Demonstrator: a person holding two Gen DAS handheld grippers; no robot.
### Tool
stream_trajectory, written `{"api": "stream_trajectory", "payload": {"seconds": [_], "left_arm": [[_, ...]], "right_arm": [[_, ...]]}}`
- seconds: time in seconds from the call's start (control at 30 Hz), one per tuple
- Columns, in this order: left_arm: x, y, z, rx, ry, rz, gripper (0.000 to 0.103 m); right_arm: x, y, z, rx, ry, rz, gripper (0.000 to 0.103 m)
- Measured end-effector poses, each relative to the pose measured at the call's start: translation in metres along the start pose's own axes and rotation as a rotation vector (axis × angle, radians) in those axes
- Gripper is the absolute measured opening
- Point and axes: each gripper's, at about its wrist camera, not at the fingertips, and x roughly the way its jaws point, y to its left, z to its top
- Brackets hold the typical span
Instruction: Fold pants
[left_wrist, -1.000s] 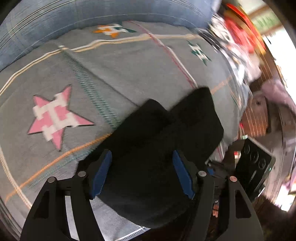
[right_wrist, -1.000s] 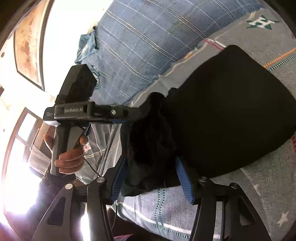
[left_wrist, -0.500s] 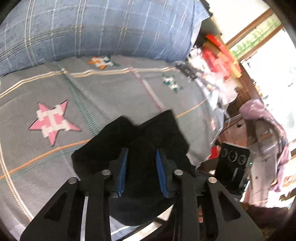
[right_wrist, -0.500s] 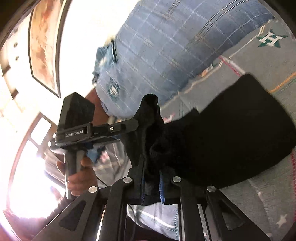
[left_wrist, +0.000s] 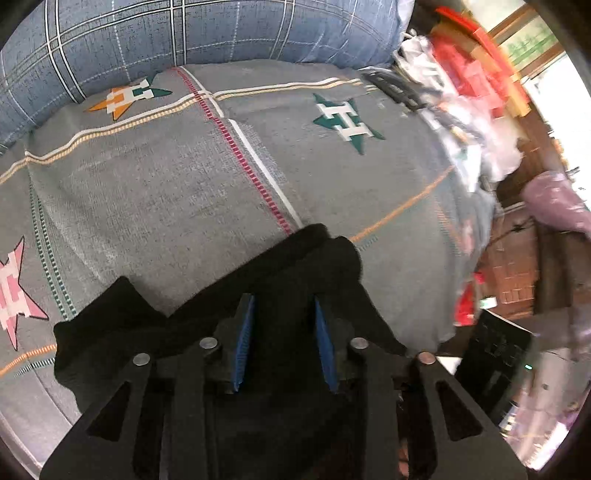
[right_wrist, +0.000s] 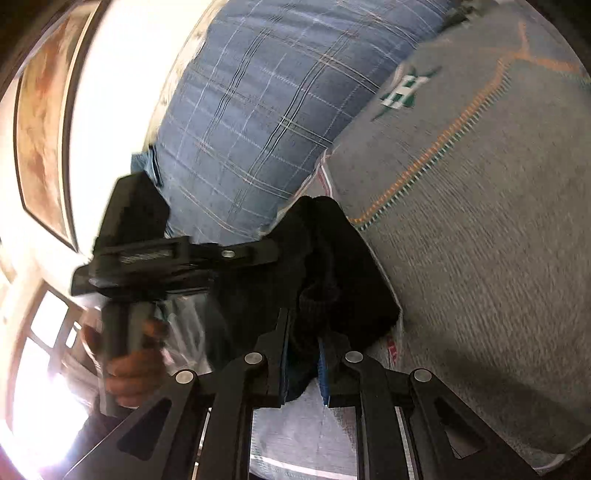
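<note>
Black pants (left_wrist: 280, 280) bunched in both claws, left gripper (left_wrist: 283, 334) opening around the fabric, right gripper (right_wrist: 302, 350) opening though pinching a thick wad, so either could drop it onto the grey bedspread (left_wrist: 177, 192) mid-fold.

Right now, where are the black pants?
The black pants sit bunched at the near edge of the grey star-patterned bedspread, low and central in both wrist views, with fabric between both grippers' jaws.
</note>
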Motion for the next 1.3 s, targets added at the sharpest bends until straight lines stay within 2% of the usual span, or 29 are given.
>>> {"api": "stream_trajectory", "payload": {"seconds": [0.07, 0.13, 0.23, 0.3, 0.33, 0.4, 0.47, 0.53, 0.57, 0.67, 0.73, 0.77, 0.8, 0.9, 0.93, 1.0, 1.07, 1.1, 1.13, 1.23, 1.3], "left_arm": [[-0.005, -0.002, 0.001, -0.006, -0.001, 0.005, 0.034], [-0.018, 0.001, -0.001, -0.038, -0.005, -0.026, 0.034], [-0.045, 0.014, -0.005, -0.096, -0.051, -0.088, 0.034], [-0.068, 0.029, -0.013, -0.141, -0.108, -0.120, 0.037], [-0.078, 0.040, -0.020, -0.164, -0.142, -0.119, 0.045], [-0.091, 0.061, -0.036, -0.206, -0.195, -0.097, 0.055], [-0.095, 0.083, -0.058, -0.259, -0.226, -0.094, 0.055], [-0.086, 0.102, -0.079, -0.326, -0.212, -0.136, 0.055], [-0.077, 0.112, -0.090, -0.366, -0.198, -0.167, 0.055], [-0.056, 0.121, -0.103, -0.426, -0.166, -0.182, 0.054], [-0.051, 0.114, -0.102, -0.439, -0.165, -0.188, 0.053], [-0.052, 0.109, -0.098, -0.443, -0.181, -0.179, 0.053], [-0.056, 0.106, -0.095, -0.440, -0.195, -0.171, 0.053], [-0.052, 0.101, -0.087, -0.450, -0.218, -0.138, 0.053], [-0.045, 0.103, -0.085, -0.466, -0.214, -0.125, 0.054], [-0.030, 0.106, -0.081, -0.484, -0.186, -0.084, 0.055], [-0.024, 0.111, -0.082, -0.526, -0.166, -0.123, 0.056], [-0.027, 0.112, -0.083, -0.536, -0.168, -0.144, 0.056], [-0.031, 0.113, -0.086, -0.537, -0.171, -0.155, 0.056], [-0.048, 0.112, -0.099, -0.514, -0.194, -0.151, 0.055], [-0.057, 0.105, -0.108, -0.487, -0.209, -0.172, 0.055]], "right_arm": [[-0.001, 0.002, 0.001, -0.004, 0.006, 0.010, 0.016], [-0.004, 0.004, 0.004, -0.015, 0.018, 0.011, 0.020], [-0.020, -0.002, 0.014, 0.013, -0.011, 0.012, 0.026], [-0.033, -0.004, 0.022, 0.030, -0.063, -0.003, 0.031], [-0.038, -0.005, 0.026, 0.031, -0.084, -0.017, 0.037], [-0.039, -0.003, 0.034, 0.019, -0.090, -0.040, 0.039], [-0.030, 0.004, 0.041, -0.012, -0.066, -0.048, 0.041], [-0.010, 0.015, 0.048, -0.065, -0.018, -0.060, 0.048], [-0.001, 0.019, 0.049, -0.090, -0.002, -0.070, 0.048], [0.024, 0.032, 0.048, -0.198, 0.016, -0.127, 0.048], [0.039, 0.046, 0.046, -0.330, 0.055, -0.156, 0.010], [0.044, 0.057, 0.047, -0.392, 0.072, -0.182, 0.010], [0.039, 0.061, 0.047, -0.410, 0.063, -0.170, 0.010], [0.025, 0.074, 0.057, -0.468, -0.006, -0.170, 0.009], [0.028, 0.069, 0.061, -0.462, -0.001, -0.192, 0.009], [0.048, 0.041, 0.063, -0.412, 0.091, -0.274, 0.010], [0.044, 0.028, 0.065, -0.328, 0.100, -0.228, 0.011], [0.040, 0.028, 0.068, -0.312, 0.095, -0.217, 0.018], [0.032, 0.030, 0.070, -0.299, 0.077, -0.206, 0.020], [-0.001, 0.036, 0.075, -0.256, 0.021, -0.129, 0.020], [-0.008, 0.042, 0.073, -0.261, 0.028, -0.101, 0.021]]}}
